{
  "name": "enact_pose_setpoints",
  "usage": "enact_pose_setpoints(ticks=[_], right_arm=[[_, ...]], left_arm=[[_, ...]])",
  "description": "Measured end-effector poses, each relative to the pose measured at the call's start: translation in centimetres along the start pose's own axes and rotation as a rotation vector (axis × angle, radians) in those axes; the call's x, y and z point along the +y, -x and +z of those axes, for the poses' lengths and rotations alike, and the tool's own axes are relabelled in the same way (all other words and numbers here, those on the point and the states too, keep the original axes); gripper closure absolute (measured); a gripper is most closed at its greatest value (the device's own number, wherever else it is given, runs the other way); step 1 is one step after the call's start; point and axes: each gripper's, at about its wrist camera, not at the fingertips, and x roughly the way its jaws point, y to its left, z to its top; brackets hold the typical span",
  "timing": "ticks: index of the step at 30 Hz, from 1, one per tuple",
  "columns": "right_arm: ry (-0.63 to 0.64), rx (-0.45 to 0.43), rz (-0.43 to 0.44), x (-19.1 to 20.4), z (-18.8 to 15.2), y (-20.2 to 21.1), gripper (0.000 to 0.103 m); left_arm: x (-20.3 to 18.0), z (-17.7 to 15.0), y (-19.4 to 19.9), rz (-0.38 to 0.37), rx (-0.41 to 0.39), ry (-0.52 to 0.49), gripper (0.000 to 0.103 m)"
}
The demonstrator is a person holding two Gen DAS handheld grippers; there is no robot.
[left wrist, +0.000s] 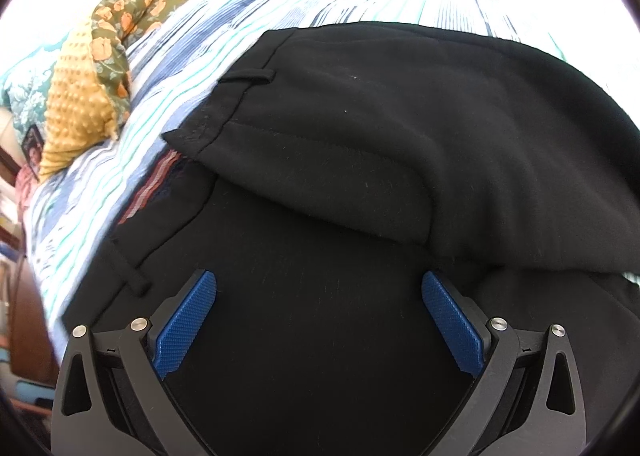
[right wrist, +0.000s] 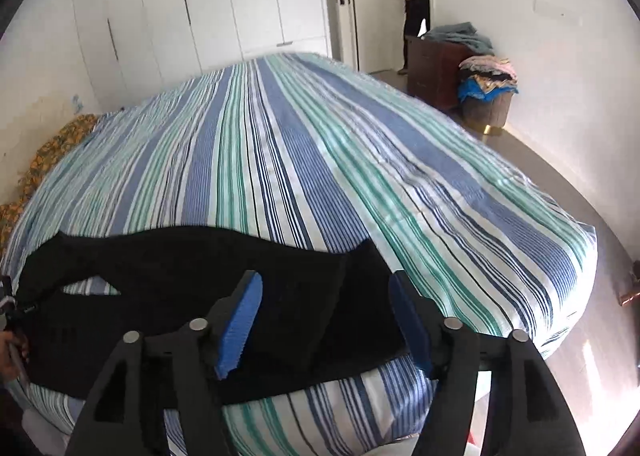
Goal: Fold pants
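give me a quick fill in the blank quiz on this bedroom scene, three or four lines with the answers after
1. The pants lying on the bed are ____ in colour.
2. The bedcover has a pattern of ____.
3. The right tool has its jaws ____, with nothing gripped between them.
4. A person stands in the ____ at the far end of the room.

Missing words: black; stripes; open; doorway
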Motion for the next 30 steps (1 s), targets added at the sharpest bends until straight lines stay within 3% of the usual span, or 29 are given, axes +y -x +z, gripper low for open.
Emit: enact_pose_setpoints(ticks=[2,6,11,14,18,21,24,30], right_arm=[[-0.077,-0.081,0.018,1.7,-0.4,2.0,0.019],[-0.188,-0.157,0.163,6.6,-3.6,4.1,0.014],[0.003,-0.028,0.382,13.5,-6.8,3.0,0.014],[0.105,-0.049,0.406,15.3,-7.3,2.8,0.014],[0.171,-0.064,0.377,15.7,-7.6,2.3,0.014],[0.145,-0.045,0.386,15.2,-7.7,1.8,0.014],[0.106,-0.013,0.393,14.3,-7.7,1.2,0.014],[-0.211,0.134,0.496,9.6,-8.6,-2.5,0.014]], left_arm=[[-0.1,-0.7,1.7,-0.017,0.003,0.004,0.001],[-0.8,-3.5,6.3,-0.106,-0.034,-0.012,0.001],[-3.0,-7.6,11.5,-0.203,-0.067,-0.036,0.001],[-4.3,-9.4,13.0,-0.238,-0.049,-0.025,0.001],[-6.2,-10.4,13.0,-0.269,0.005,-0.054,0.001],[-7.3,-10.8,13.6,-0.25,-0.013,-0.093,0.001],[-7.6,-10.8,14.7,-0.284,-0.034,-0.1,0.001],[-6.6,-9.9,16.7,-0.338,-0.125,-0.096,0.001]])
